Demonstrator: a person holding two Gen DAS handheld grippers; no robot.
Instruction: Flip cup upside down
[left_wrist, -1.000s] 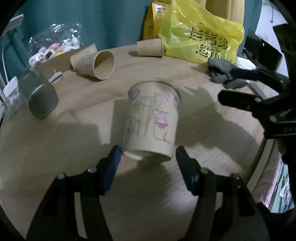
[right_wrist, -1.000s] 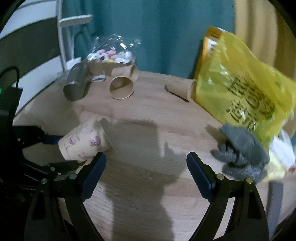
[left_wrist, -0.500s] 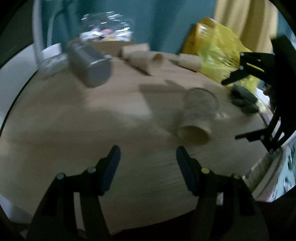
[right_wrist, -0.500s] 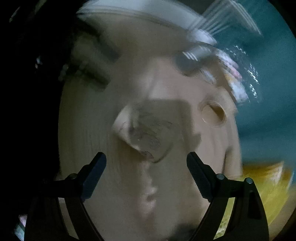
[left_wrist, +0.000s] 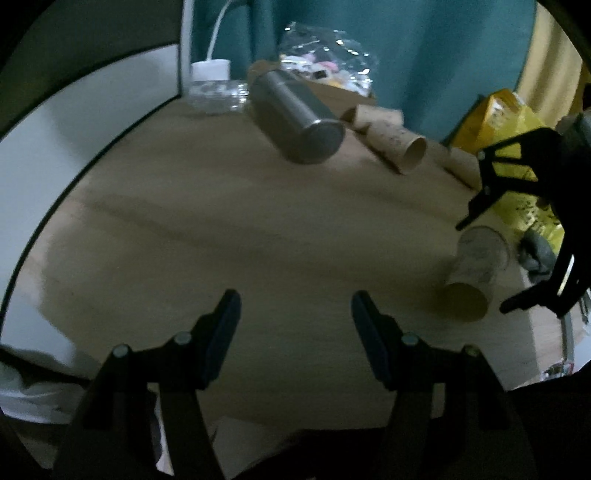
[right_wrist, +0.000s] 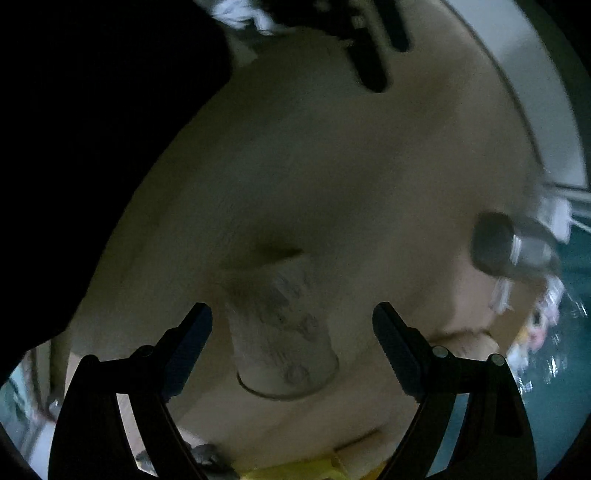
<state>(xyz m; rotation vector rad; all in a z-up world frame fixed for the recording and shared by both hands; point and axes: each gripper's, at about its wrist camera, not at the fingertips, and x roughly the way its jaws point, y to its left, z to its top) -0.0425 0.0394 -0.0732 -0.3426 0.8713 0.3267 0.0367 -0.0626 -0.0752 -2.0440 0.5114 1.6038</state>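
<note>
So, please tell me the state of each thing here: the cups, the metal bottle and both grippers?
decorated paper cup: on the table, ungripped, between the right gripper's open fingers.
right gripper: open, around the cup.
left gripper: open, empty.
metal bottle: lying on its side.
plain paper cup: lying on its side.

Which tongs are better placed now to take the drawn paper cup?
Right. The right tongs stand open with the paper cup between their fingers, while the left tongs are open over bare table, the cup far aside.
</note>
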